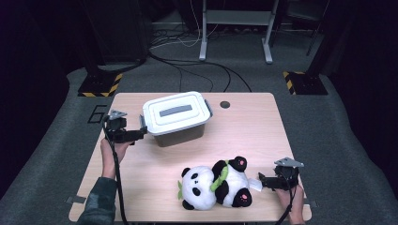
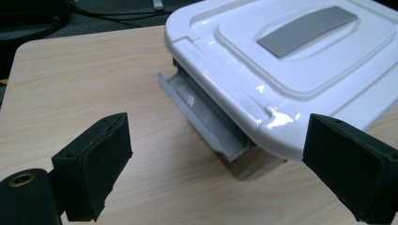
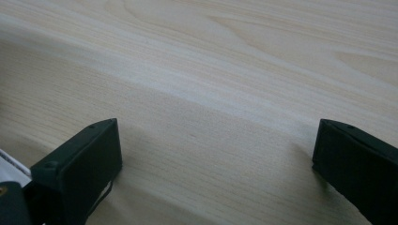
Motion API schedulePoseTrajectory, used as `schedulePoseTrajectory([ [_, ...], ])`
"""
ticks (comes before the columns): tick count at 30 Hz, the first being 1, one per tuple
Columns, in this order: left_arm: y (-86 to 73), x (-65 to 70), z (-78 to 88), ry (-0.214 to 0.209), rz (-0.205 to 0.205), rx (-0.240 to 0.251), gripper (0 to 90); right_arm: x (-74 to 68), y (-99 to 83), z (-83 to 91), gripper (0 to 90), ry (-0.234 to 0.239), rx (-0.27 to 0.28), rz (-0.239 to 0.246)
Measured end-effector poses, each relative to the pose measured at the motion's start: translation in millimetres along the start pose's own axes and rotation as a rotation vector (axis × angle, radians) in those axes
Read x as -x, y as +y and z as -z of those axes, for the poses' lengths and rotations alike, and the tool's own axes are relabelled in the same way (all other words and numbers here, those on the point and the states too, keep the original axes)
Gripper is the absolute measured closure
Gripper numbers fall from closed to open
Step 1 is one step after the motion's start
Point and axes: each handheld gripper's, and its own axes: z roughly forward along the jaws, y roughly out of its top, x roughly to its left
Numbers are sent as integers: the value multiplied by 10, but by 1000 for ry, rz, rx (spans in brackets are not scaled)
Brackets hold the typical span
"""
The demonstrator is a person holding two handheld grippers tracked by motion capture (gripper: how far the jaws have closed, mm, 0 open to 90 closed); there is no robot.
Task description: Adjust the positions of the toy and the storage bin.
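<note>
One lidded storage box sits just ahead of the left gripper, its grey side latch hanging out from under the white lid; what the box holds is hidden, and its far end is cut off in the left gripper view. The left gripper's jaws stand wide with nothing between them, near the latch. The right gripper, jaws also spread wide over bare table, rests just beside the single plush panda, whose white tag points toward it.
</note>
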Motion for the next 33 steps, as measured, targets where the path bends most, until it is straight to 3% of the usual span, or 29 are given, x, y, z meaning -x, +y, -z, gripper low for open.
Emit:
schedulePoseTrajectory([
  [8, 161, 64, -183, 10, -21, -19, 121, -4, -1, 1, 6, -3, 0, -2],
  [14, 193, 47, -351, -1, -18, -74, 156, -5, -1, 1, 6, -3, 0, -2],
  [16, 187, 36, -389, -35, 0, -75, 173, -4, -1, 2, 7, -2, 0, -1],
  [22, 186, 8, -413, -84, 36, -67, 278, -3, -2, 2, 10, 0, 0, 1],
  [26, 166, -39, -469, -170, 95, -61, 336, -3, -2, 3, 10, 0, 0, 1],
  [30, 152, -91, -497, -197, 135, -52, 349, -3, -2, 3, 11, 0, 0, 1],
  [33, 150, -103, -491, -210, 137, -49, 382, -3, -2, 3, 12, 1, 1, 1],
])
